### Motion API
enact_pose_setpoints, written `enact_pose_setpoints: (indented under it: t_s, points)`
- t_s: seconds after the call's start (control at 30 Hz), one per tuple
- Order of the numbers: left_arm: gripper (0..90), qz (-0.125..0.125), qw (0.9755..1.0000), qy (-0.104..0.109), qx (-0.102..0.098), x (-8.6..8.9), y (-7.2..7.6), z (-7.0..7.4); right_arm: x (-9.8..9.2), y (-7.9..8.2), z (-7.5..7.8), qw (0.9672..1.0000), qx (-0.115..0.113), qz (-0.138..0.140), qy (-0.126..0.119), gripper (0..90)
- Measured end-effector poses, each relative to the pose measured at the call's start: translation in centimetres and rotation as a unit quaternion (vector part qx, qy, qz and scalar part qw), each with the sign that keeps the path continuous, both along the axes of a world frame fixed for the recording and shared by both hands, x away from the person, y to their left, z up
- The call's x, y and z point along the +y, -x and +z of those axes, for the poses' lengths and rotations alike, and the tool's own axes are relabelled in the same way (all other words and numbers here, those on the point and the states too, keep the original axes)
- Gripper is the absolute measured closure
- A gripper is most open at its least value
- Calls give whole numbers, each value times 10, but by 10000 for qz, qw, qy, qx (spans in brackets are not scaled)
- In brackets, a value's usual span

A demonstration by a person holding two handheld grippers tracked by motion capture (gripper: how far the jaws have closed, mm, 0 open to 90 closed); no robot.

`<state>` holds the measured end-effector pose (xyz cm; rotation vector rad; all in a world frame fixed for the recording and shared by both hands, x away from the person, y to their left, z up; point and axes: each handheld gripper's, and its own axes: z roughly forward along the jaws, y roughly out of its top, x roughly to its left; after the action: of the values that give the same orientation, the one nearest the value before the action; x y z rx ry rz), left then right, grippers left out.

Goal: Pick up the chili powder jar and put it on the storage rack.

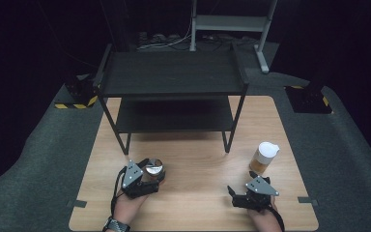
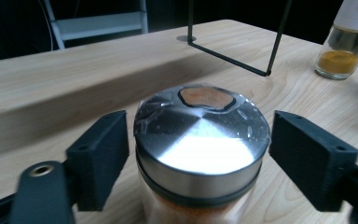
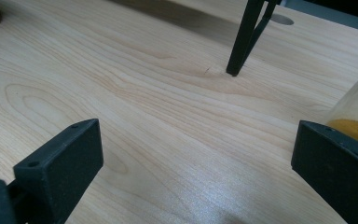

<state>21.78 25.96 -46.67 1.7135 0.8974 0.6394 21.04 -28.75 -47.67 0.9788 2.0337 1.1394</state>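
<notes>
Left claw (image 2: 200, 154) around half-hidden spice jar (image 2: 200, 154)

A light wooden counter (image 1: 193, 159) is seen at the centre of the frame, laid on grey carpet (image 1: 38, 159). A black two-tier metal shelf (image 1: 171, 72) is set on its far half. Behind, at upper centre, a grey metal frame (image 1: 232, 24) and cables (image 1: 164, 41) are lit against darkness. Yellow-black striped bases (image 1: 77, 99) are placed at both sides.
</notes>
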Motion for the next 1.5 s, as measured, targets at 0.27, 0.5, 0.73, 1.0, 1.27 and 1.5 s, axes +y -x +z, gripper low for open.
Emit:
enact_pose_setpoints:
  t_s: [0.27, 0.5, 0.73, 1.0, 1.27, 1.5]
  points:
    - [316, 8, 9999, -110, -63, -3, -1, 1, 0, 1, 0, 10000, -11, 0, -16, 12]
    - [347, 12, 10000, -27, -77, 0, 0, -2, -1, 0, -1, 10000, -9, 5, -31, 12]
    - [347, 33, 9998, 120, -134, 5, 3, -1, -2, 0, 0, 10000, 3, 10, -41, 12]
    - [347, 87, 9996, 150, -244, 9, 11, 13, -2, 0, 0, 10000, 3, 28, -28, 12]
    - [347, 94, 9992, 177, -348, 14, 17, 29, -1, 0, 0, 10000, -1, 30, -12, 12]
    - [347, 49, 9983, 277, -505, 19, 22, 39, -1, 0, 0, 10000, -7, 47, -10, 13]
